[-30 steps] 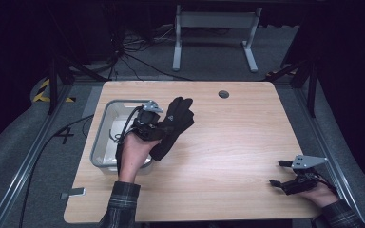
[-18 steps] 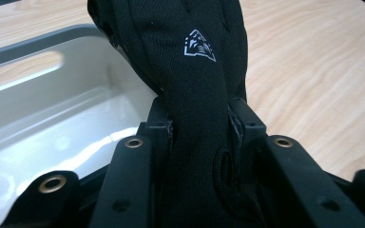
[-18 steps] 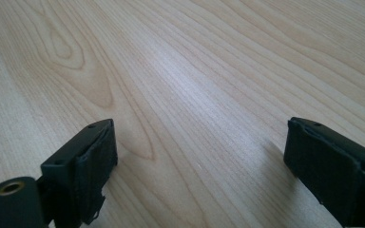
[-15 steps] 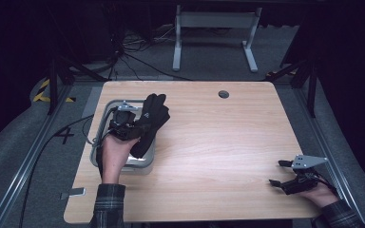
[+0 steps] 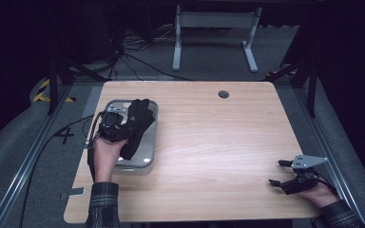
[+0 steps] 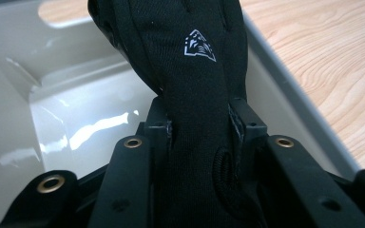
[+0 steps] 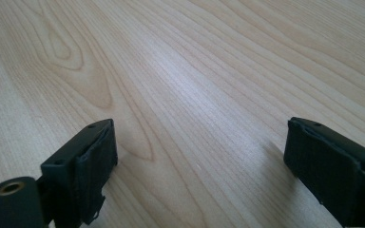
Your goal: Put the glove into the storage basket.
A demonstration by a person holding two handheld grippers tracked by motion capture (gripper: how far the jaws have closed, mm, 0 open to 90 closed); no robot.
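Note:
My left gripper (image 5: 123,129) is shut on a black glove (image 5: 137,124) and holds it over a grey metal tray (image 5: 147,156) at the table's left side. In the left gripper view the glove (image 6: 195,85), with a small white logo, is pinched between the two jaws and hangs above the tray's shiny inside (image 6: 76,128). My right gripper (image 5: 281,174) rests low at the table's front right corner, open, with nothing between its fingers. The right gripper view has both pads (image 7: 95,161) wide apart over bare wood.
The wooden table (image 5: 228,142) has a small round cable hole (image 5: 224,94) near its far edge. A desk frame's legs (image 5: 214,28) and loose cables lie on the dark floor behind. A metal rail (image 5: 28,156) runs along the table's left.
My left gripper has carried the glove leftward, from the tray's right rim to over the tray. The right gripper has stayed put.

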